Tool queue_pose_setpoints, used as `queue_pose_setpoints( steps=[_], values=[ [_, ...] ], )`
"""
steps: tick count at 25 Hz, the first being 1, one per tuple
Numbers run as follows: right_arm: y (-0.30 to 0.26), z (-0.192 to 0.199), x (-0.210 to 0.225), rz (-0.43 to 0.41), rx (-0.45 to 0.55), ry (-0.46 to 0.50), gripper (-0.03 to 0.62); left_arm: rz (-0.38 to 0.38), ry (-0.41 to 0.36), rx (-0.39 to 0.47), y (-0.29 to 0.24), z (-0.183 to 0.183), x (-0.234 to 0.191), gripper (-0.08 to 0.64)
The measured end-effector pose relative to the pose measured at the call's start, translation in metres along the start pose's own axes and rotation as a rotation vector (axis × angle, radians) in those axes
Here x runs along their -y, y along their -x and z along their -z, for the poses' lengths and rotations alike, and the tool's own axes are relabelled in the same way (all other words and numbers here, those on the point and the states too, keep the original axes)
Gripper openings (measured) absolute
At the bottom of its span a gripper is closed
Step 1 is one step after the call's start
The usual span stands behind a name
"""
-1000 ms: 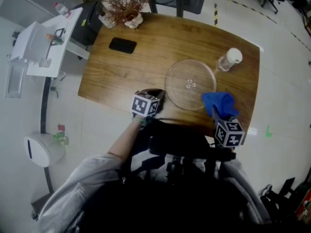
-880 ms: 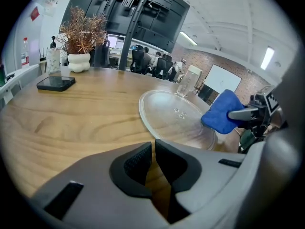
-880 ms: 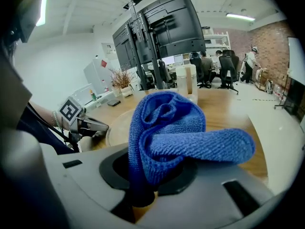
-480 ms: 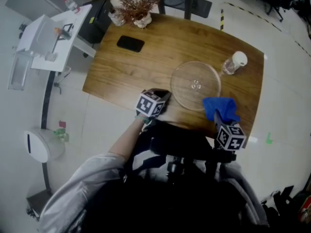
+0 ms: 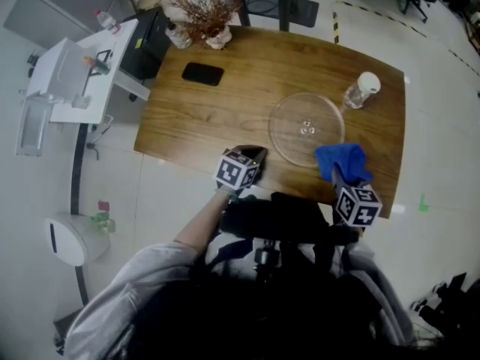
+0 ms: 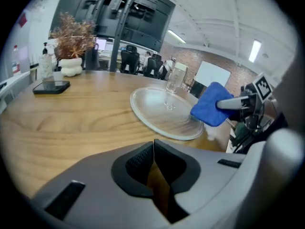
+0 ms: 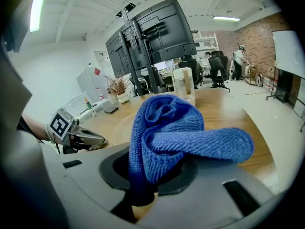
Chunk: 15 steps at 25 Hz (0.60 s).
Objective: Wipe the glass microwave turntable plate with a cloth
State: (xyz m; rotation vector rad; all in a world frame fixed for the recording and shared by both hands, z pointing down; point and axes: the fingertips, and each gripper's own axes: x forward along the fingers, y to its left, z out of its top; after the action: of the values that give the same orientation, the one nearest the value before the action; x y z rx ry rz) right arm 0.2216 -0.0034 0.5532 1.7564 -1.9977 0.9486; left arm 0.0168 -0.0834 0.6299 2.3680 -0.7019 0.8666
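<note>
The clear glass turntable plate (image 5: 306, 129) lies flat on the wooden table (image 5: 225, 111), right of its middle; it also shows in the left gripper view as a glass plate (image 6: 162, 111). My right gripper (image 5: 339, 172) is shut on a bunched blue cloth (image 5: 341, 160), held over the table's near edge just beside the plate's near-right rim. The blue cloth (image 7: 171, 132) fills the right gripper view. My left gripper (image 5: 251, 156) hovers at the near table edge, left of the plate, shut with nothing between its jaws.
A clear lidded jar (image 5: 362, 89) stands beyond the plate at the right. A black phone (image 5: 202, 73) lies at the far left, and a dried plant in a white pot (image 5: 204, 17) stands at the far edge. A white side stand (image 5: 75, 70) is off to the left.
Both grippers sit a little further right and forward in the head view, as the head camera has shifted. The blue cloth stays held by the plate's near-right rim.
</note>
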Motion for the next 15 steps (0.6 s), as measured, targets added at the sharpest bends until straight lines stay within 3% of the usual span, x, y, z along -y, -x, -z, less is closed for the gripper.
queue_pose_setpoints(
  steps=[4, 8, 12, 15],
  values=[
    [0.002, 0.004, -0.031, -0.012, 0.011, -0.005, 0.086, 0.043, 0.108, 0.078, 0.03, 0.012, -0.003, 0.003],
    [0.008, 0.015, -0.067, -0.019, 0.014, -0.007, 0.086, 0.046, 0.123, 0.111, 0.059, 0.024, -0.016, -0.003],
    [0.015, 0.027, -0.104, -0.023, 0.019, 0.004, 0.086, 0.119, 0.153, 0.181, 0.087, 0.021, -0.013, -0.003],
    [0.021, 0.034, -0.127, -0.023, 0.028, 0.013, 0.086, 0.176, 0.126, 0.21, 0.103, 0.022, -0.005, -0.003]
  ],
)
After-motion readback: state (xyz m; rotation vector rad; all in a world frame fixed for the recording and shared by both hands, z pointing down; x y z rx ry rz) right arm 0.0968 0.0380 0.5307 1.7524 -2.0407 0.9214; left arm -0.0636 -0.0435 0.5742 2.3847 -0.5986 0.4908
